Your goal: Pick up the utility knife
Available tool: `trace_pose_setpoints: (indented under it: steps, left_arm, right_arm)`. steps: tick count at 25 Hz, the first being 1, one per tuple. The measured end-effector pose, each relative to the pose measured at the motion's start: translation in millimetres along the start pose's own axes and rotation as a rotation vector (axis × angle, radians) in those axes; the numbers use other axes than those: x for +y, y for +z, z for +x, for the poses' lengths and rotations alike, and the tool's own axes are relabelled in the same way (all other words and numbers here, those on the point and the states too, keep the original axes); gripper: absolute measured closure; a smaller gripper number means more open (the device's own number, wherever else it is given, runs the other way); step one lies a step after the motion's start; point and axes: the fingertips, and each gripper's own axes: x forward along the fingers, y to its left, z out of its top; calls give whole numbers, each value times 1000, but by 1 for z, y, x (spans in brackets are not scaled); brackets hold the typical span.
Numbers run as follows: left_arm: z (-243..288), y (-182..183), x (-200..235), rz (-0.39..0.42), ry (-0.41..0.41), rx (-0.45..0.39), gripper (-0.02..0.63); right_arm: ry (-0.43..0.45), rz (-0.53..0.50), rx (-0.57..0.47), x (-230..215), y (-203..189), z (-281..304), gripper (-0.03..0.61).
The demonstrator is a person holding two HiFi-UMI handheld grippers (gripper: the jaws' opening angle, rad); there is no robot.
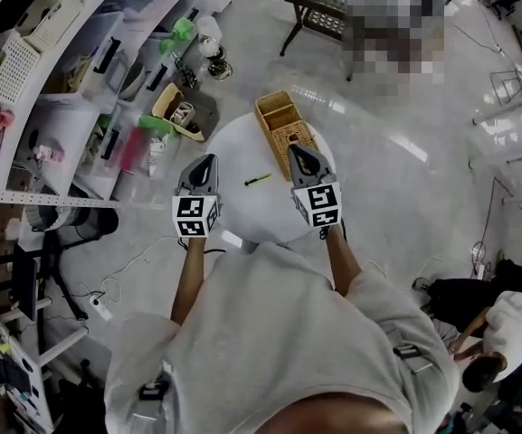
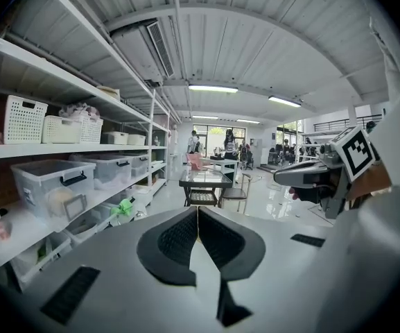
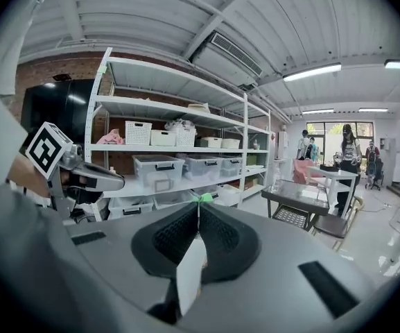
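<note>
The utility knife (image 1: 259, 179), slim and yellow-green with a dark end, lies on the round white table (image 1: 242, 211) in the head view. It sits between my two grippers and a little ahead of them. My left gripper (image 1: 209, 159) hovers over the table's left part, its jaws closed together with nothing between them (image 2: 198, 214). My right gripper (image 1: 295, 149) hangs over the right part, likewise shut and empty (image 3: 198, 210). Both point out level across the room, so neither gripper view shows the knife. Each gripper view catches the other gripper at its side (image 2: 310, 175) (image 3: 92, 179).
A wicker basket (image 1: 285, 125) stands on the table's far edge, close to the right gripper. Shelves with plastic bins (image 1: 80, 70) run along the left. A glass-topped table (image 2: 205, 179) and chair stand further off. A person (image 1: 500, 333) crouches at the lower right.
</note>
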Motion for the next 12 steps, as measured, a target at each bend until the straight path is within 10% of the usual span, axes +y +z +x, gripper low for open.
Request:
trace_pose_setpoints:
  steps: [12]
  left_arm:
    - [25,-16,18,-28,35,81,592]
  right_arm:
    - [80,44,70,-3,-23,50,546]
